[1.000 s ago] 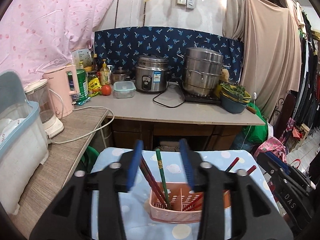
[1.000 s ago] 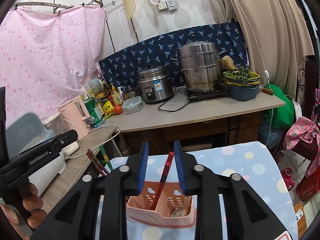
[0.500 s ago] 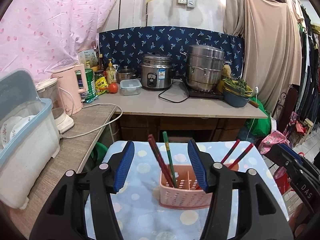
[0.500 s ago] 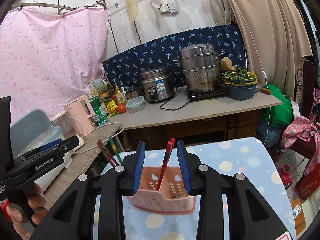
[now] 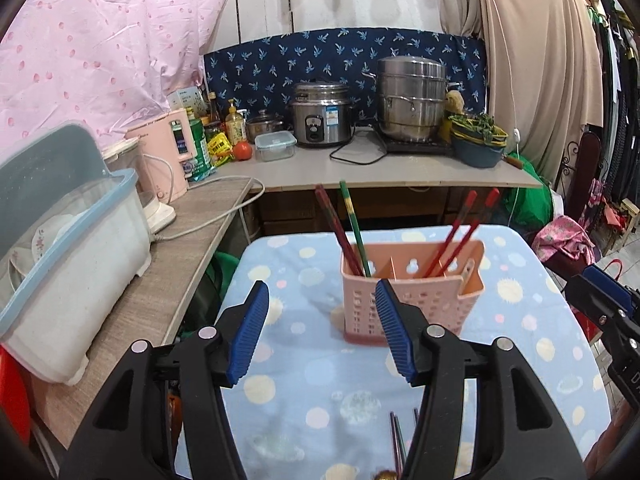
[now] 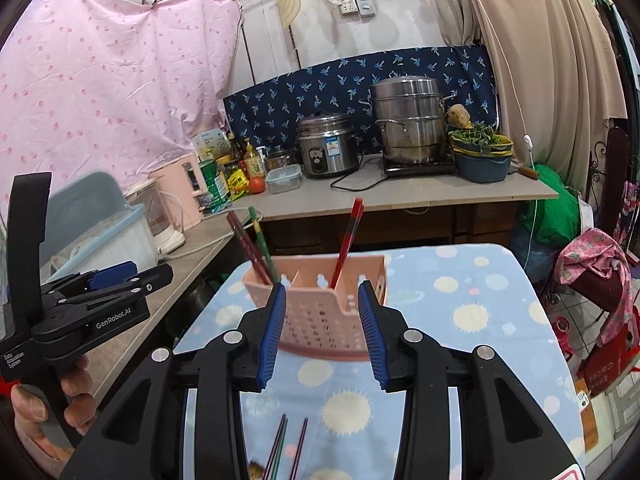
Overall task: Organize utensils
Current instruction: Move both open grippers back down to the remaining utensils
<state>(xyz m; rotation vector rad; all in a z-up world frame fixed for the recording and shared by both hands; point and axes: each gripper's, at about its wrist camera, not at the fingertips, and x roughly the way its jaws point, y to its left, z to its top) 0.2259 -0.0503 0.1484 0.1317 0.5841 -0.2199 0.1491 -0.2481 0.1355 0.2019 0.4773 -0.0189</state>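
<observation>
Both grippers are held angled downward before the pink caddy (image 5: pixel 416 300) — left gripper (image 5: pixel 322 330) released, empty; right gripper (image 6: pixel 322 330) empty, its jaws opening.

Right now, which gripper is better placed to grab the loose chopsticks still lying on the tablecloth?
Right, probably. The loose chopsticks lie directly below the right gripper, centred between its opening, empty jaws. In the left wrist view the left gripper is open and empty too, but the chopsticks sit off toward its right finger.
</observation>
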